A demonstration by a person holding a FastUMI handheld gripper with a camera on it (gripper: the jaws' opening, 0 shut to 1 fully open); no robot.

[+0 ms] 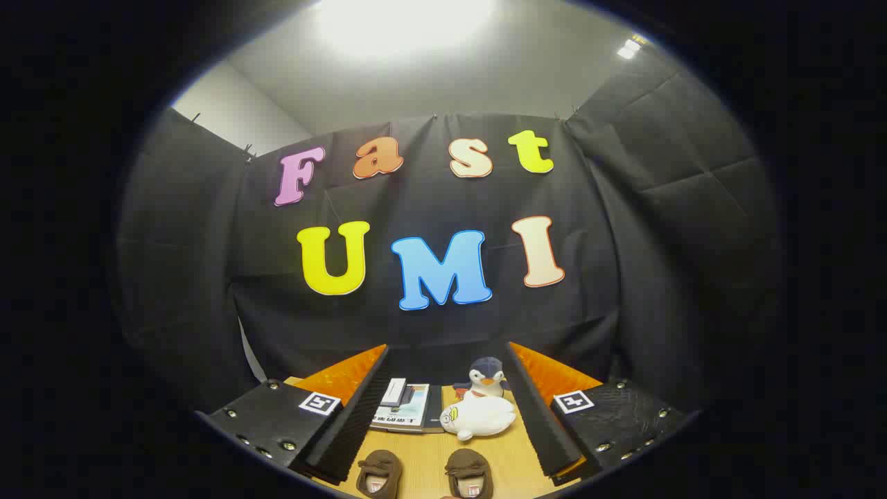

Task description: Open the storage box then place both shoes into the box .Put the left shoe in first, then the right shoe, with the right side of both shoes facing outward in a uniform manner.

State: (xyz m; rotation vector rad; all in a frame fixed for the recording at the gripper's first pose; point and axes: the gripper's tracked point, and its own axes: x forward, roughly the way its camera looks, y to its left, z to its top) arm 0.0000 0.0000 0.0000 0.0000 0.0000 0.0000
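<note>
Low in the frame, between the wide-spread fingers of the gripper (443, 416), two brown shoes (379, 474) (469, 473) sit on the table (423, 450), likely light and soft, best pinched at the collar.

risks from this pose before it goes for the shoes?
1. The gripper is open and held high; the two brown shoes sit low between its fingers, half cut off, so picking the left one could go wrong.
2. The white plush and penguin lie just beyond the shoes; overreach might knock them.
</note>
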